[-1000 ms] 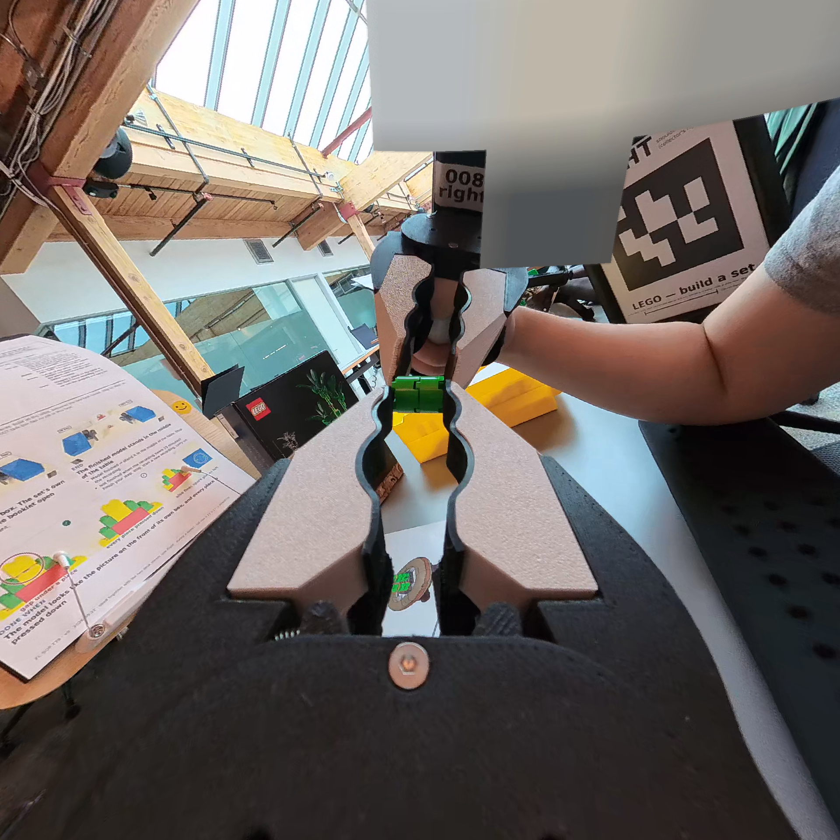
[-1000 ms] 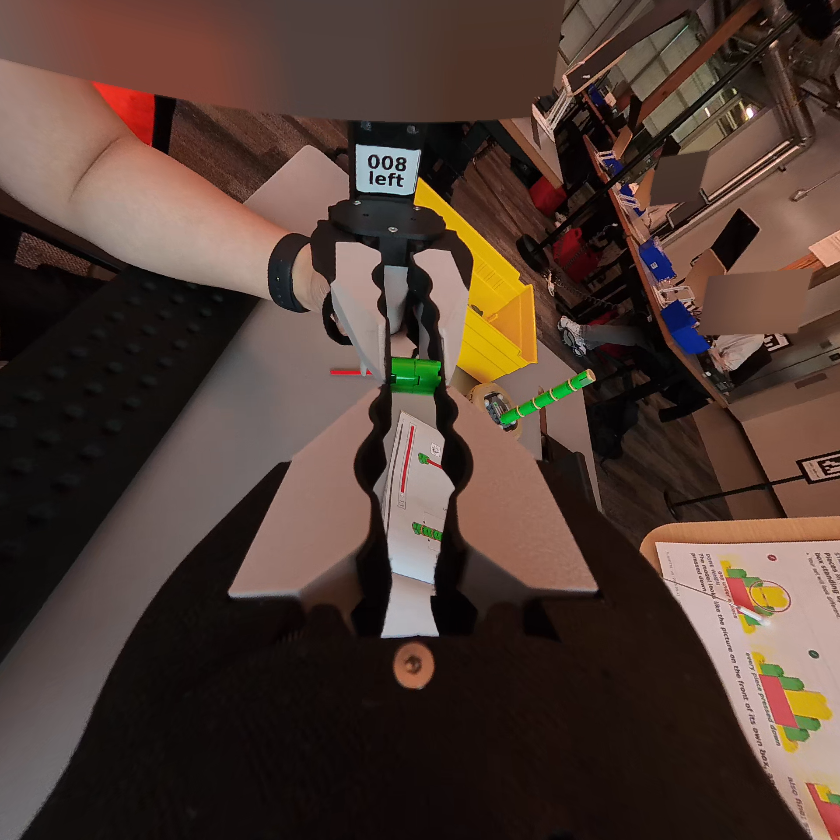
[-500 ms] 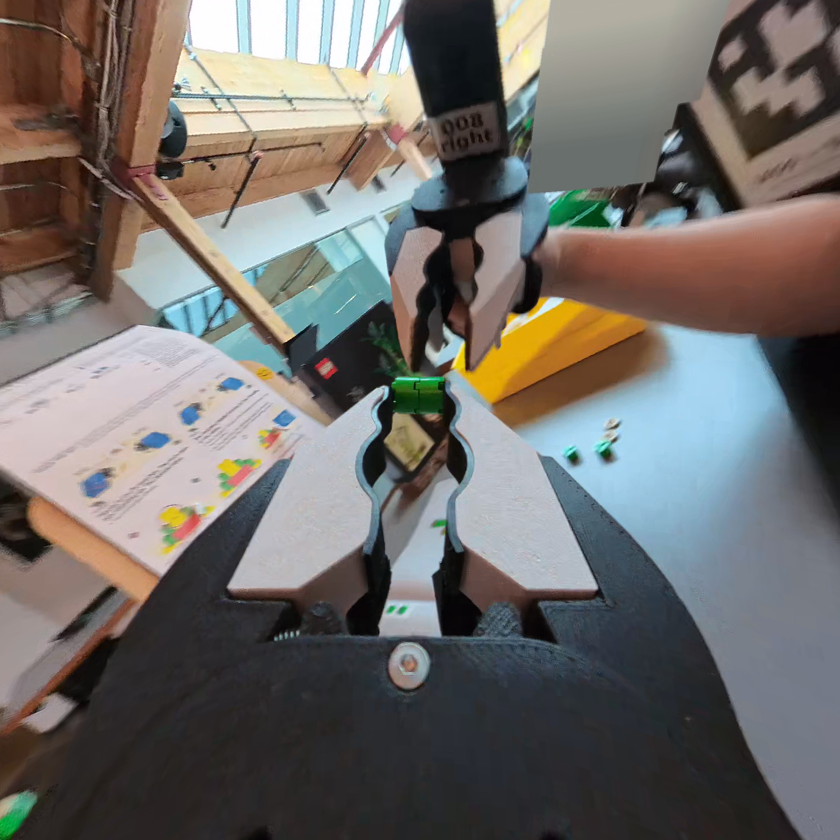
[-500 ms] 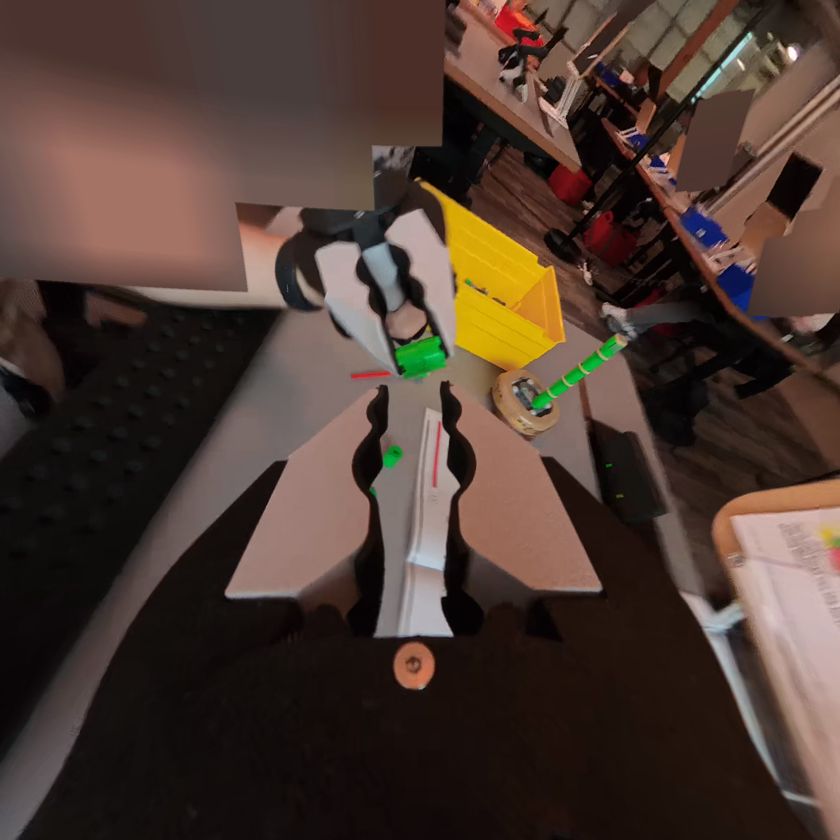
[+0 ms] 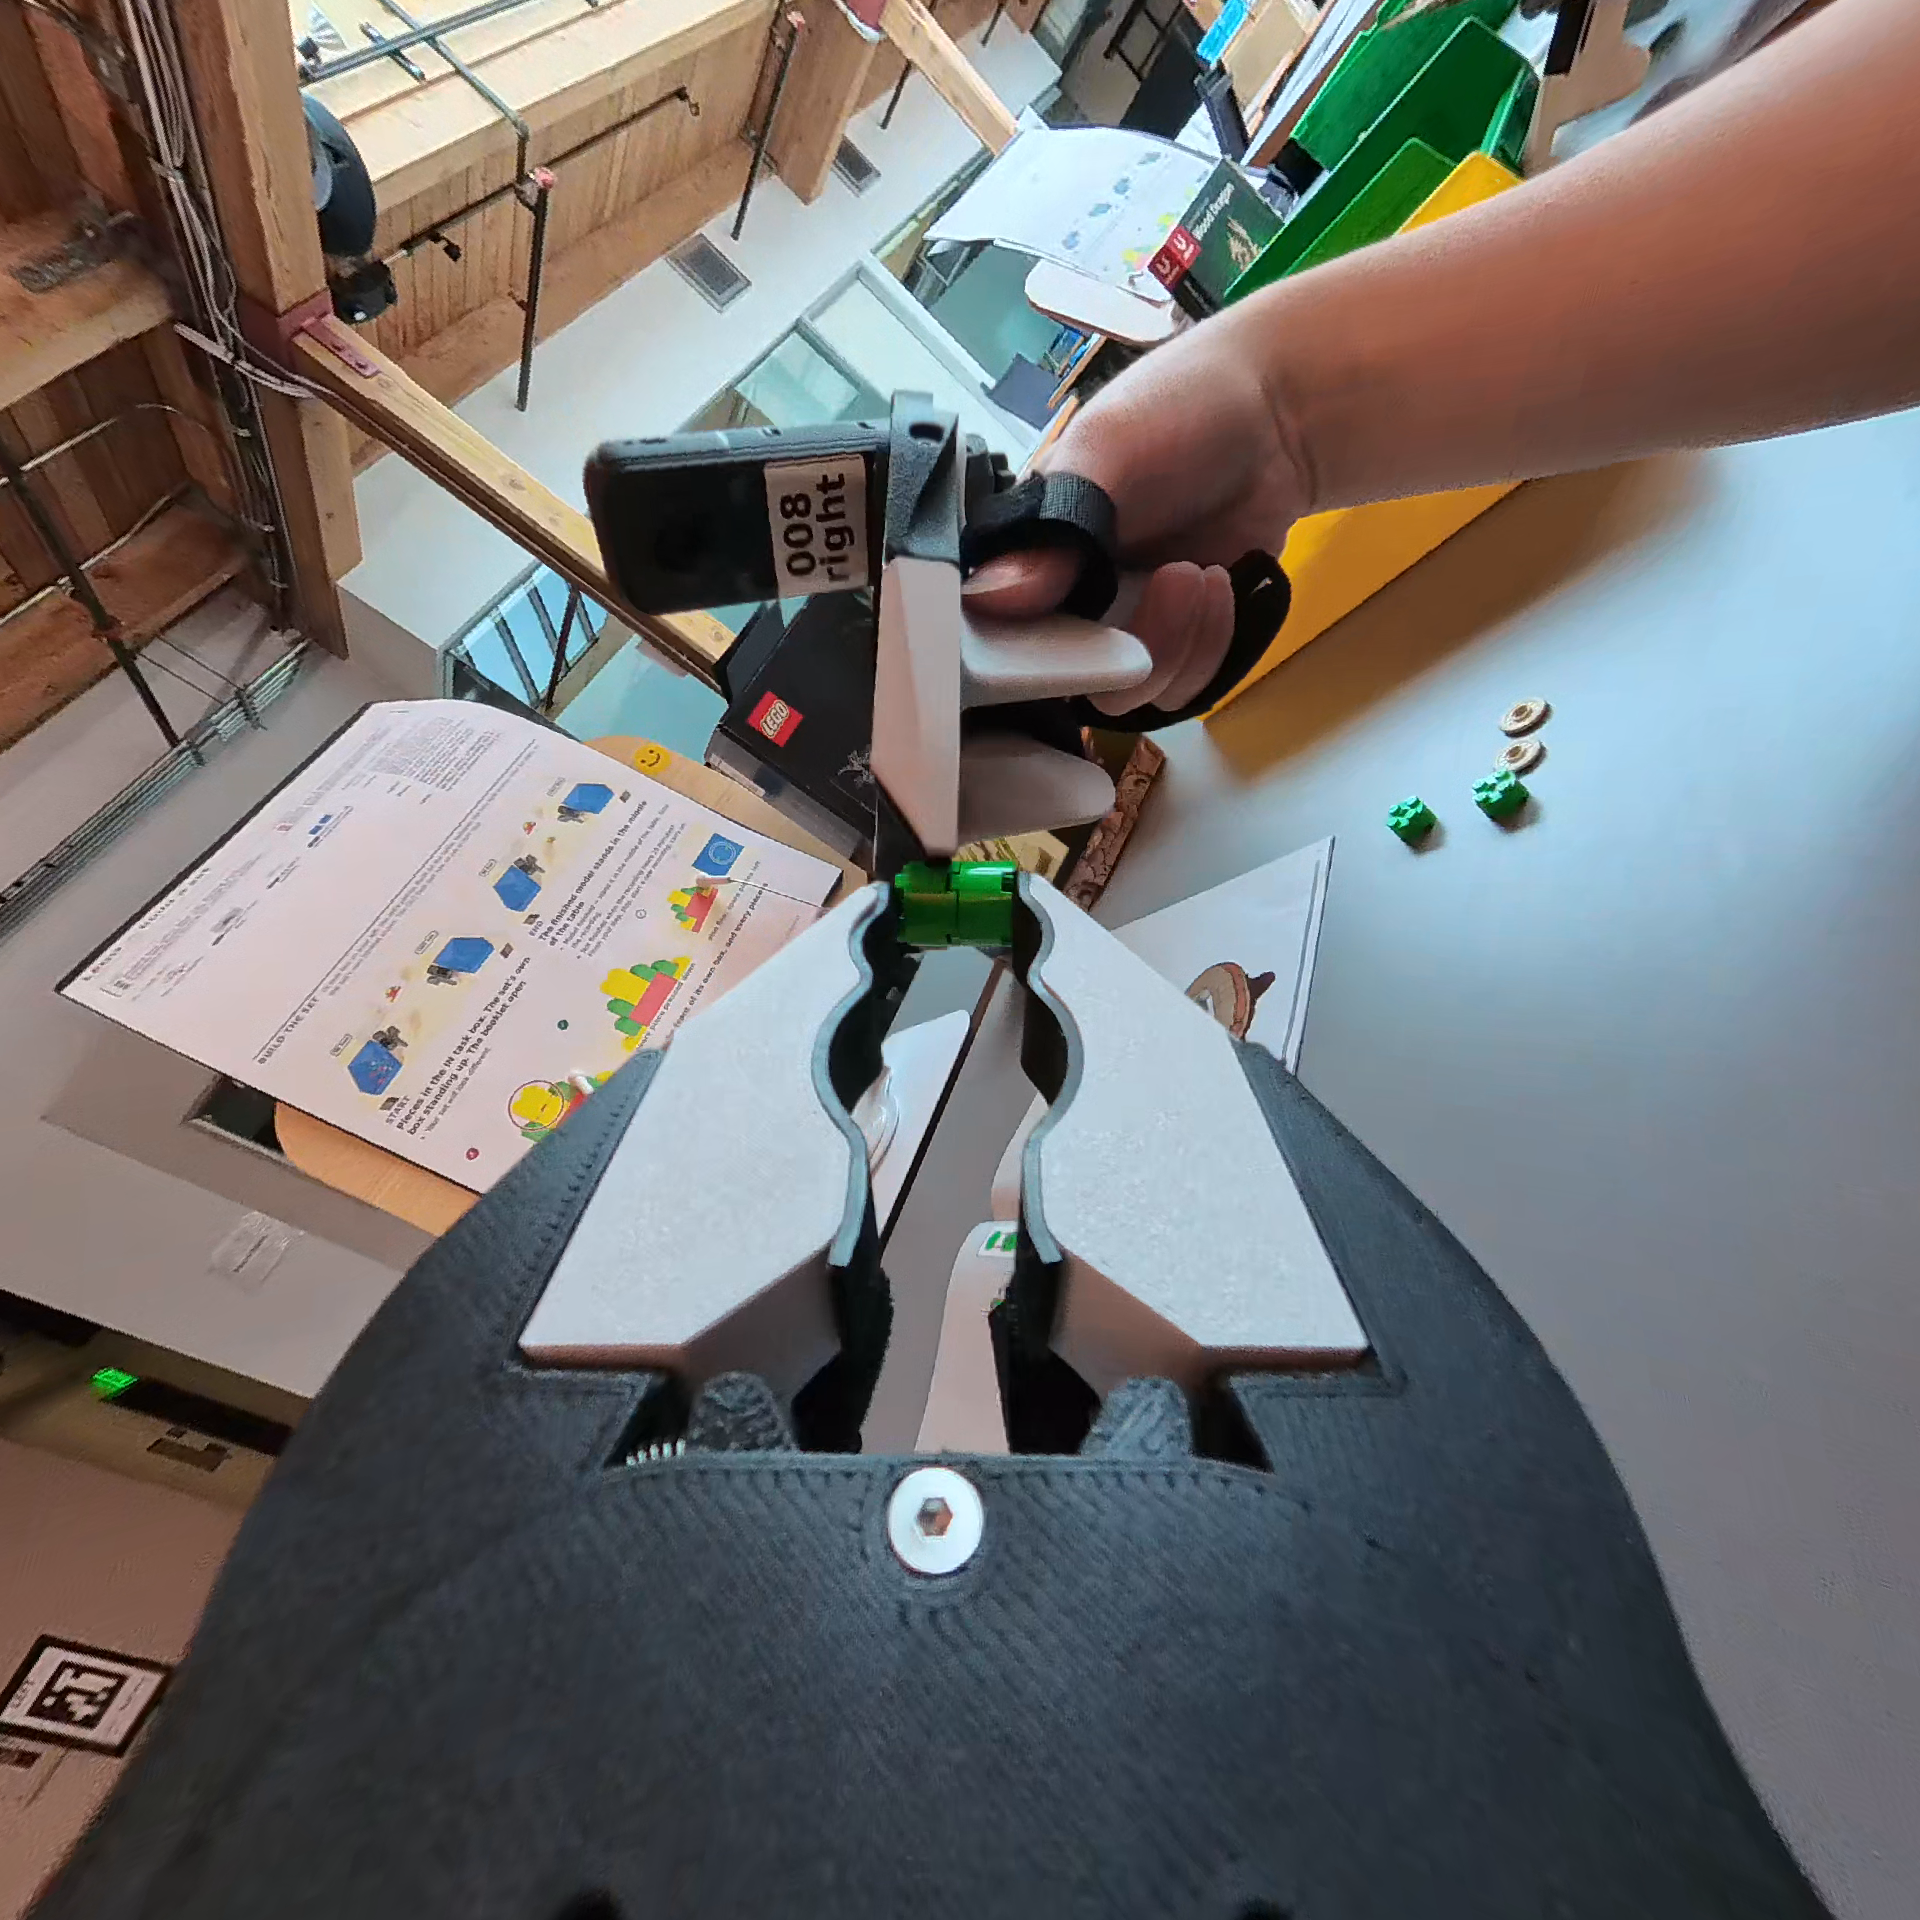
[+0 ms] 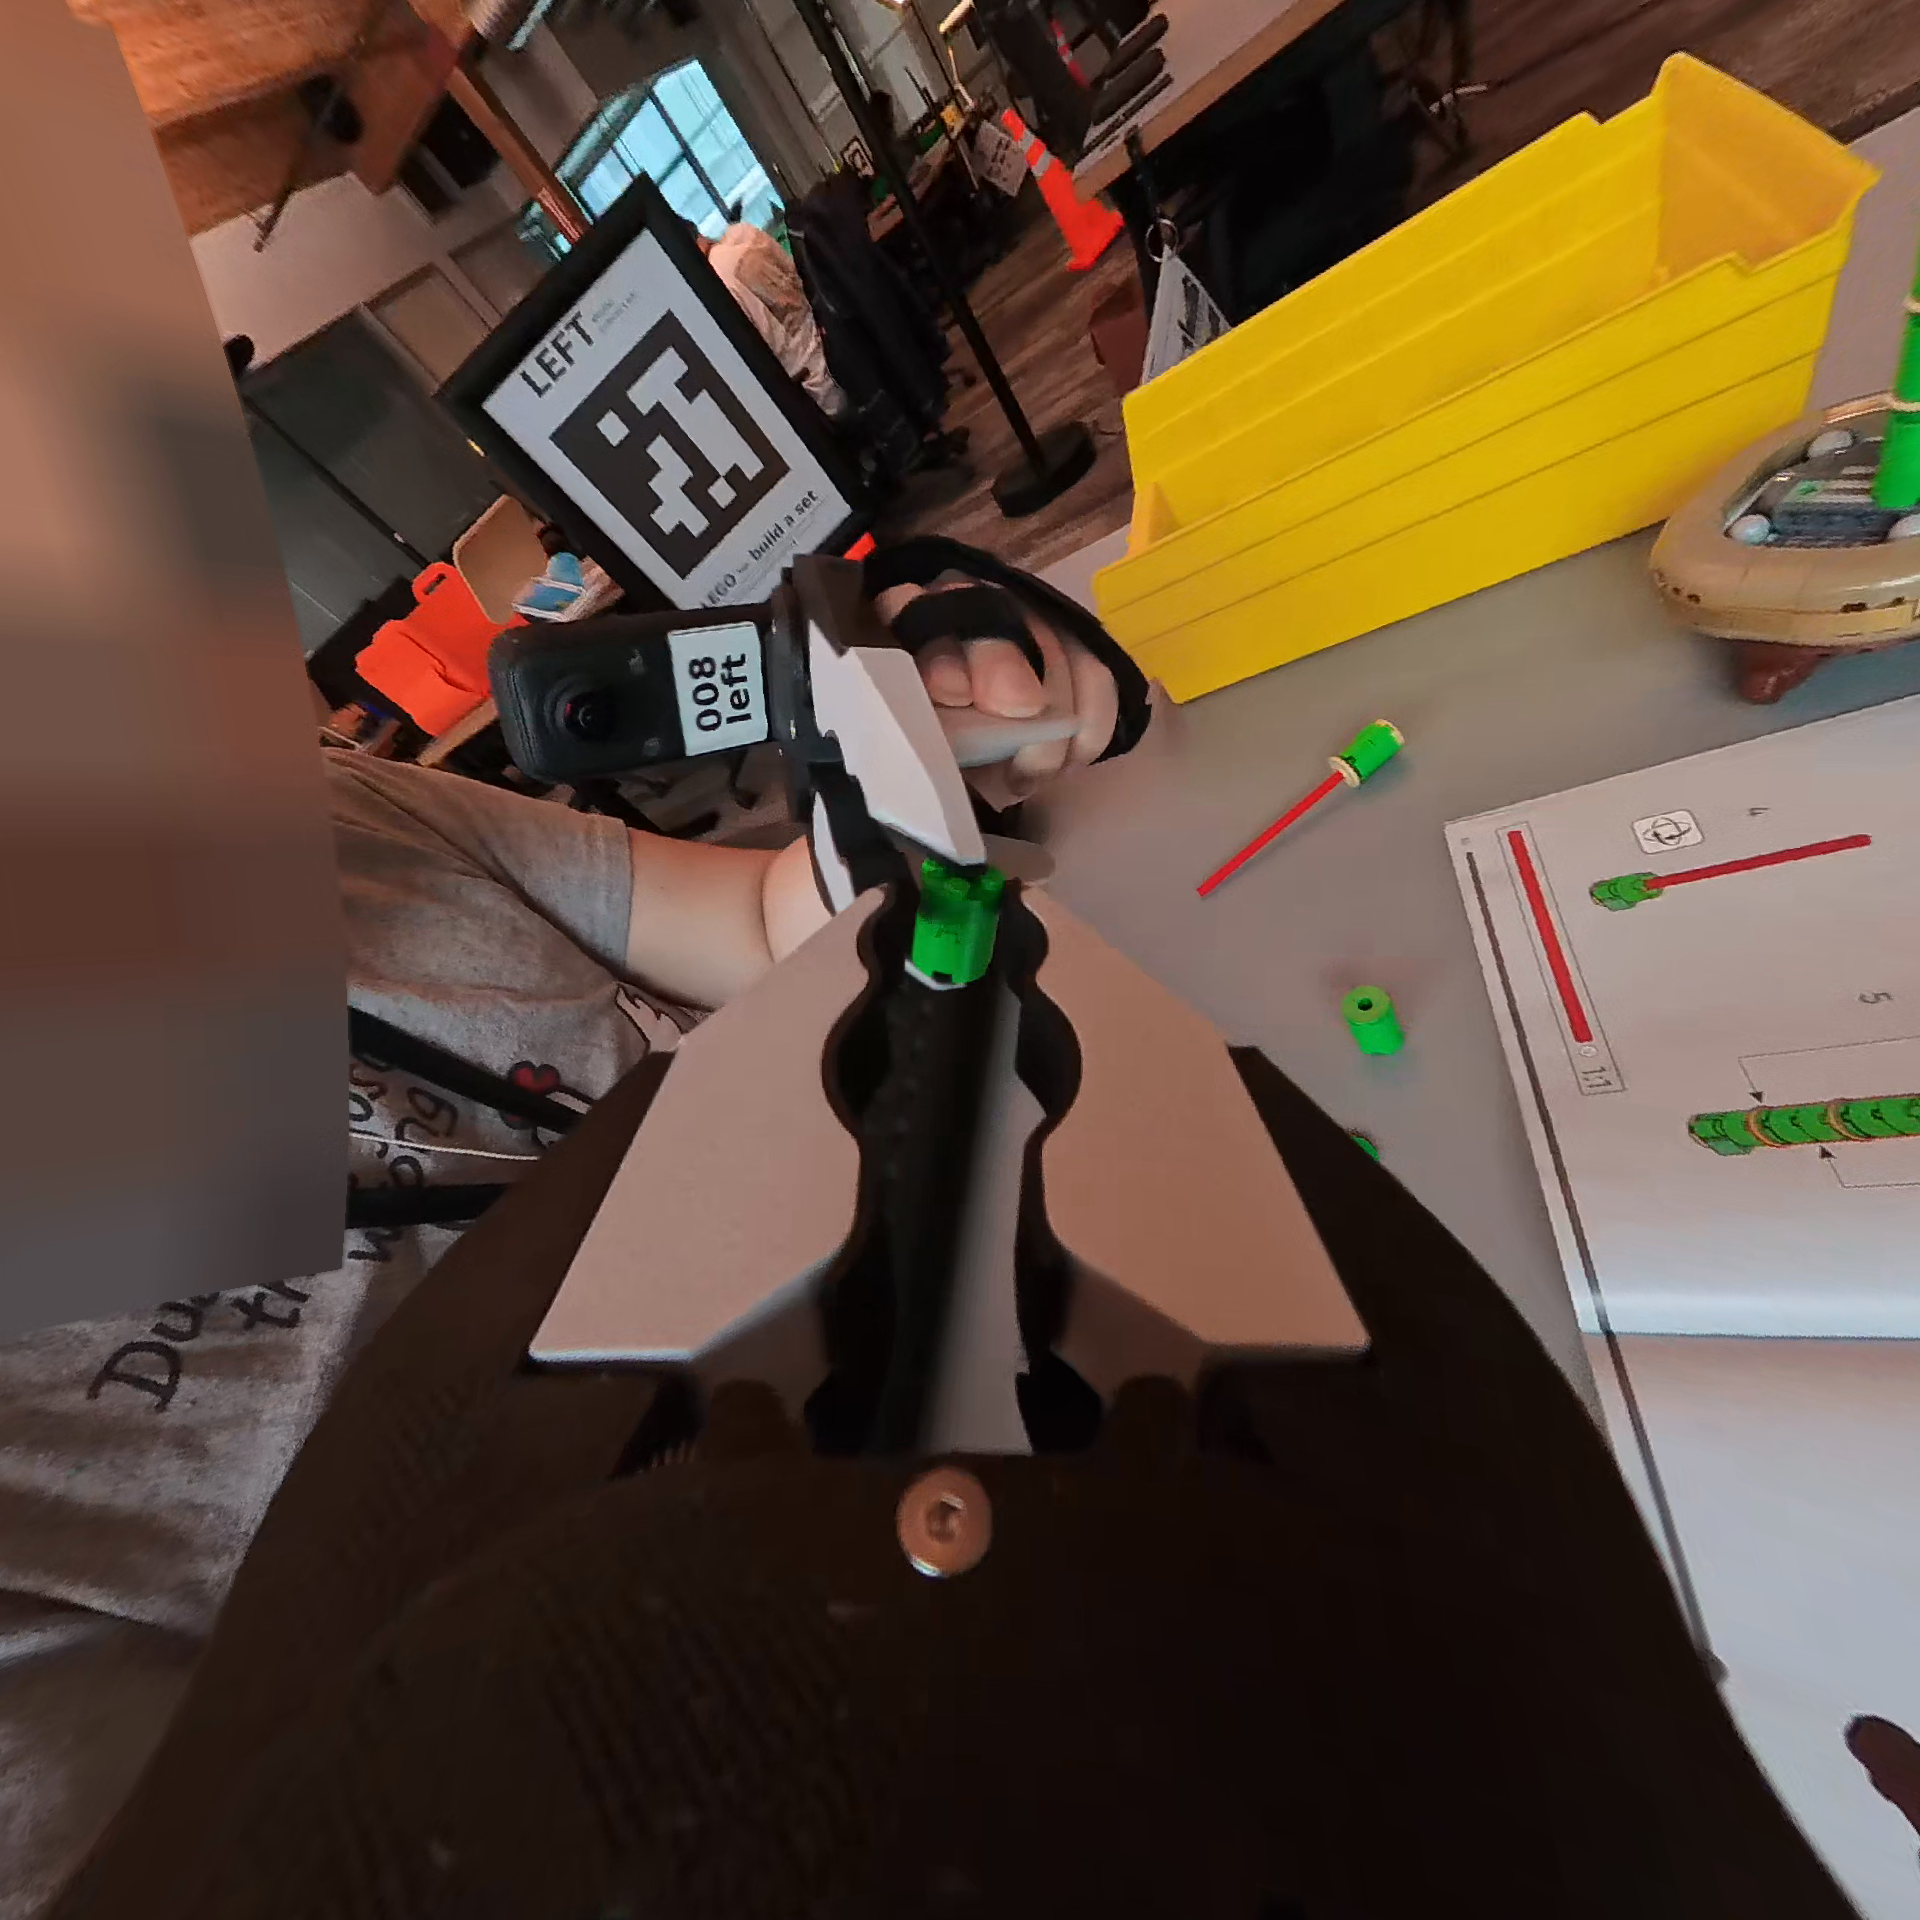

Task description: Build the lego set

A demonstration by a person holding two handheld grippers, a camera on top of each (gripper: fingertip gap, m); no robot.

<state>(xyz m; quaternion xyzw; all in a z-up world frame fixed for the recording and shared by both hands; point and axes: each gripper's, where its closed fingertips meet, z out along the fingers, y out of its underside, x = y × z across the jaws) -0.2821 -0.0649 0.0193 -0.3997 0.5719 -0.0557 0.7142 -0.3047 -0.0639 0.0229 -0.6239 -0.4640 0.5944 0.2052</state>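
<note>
Crosswise, the green lego stack (image 5: 954, 902) spans the clamped left claw (image 5: 951, 906).

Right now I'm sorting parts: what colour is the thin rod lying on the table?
Red rod, clearest in right wrist view.

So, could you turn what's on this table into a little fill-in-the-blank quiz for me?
1. The left hand-held gripper and the right hand-held gripper both pinch one small ___ piece.
2. The bin on the table is ___.
3. The thin rod lying beside the booklet is ___.

Missing words: green; yellow; red.
</note>
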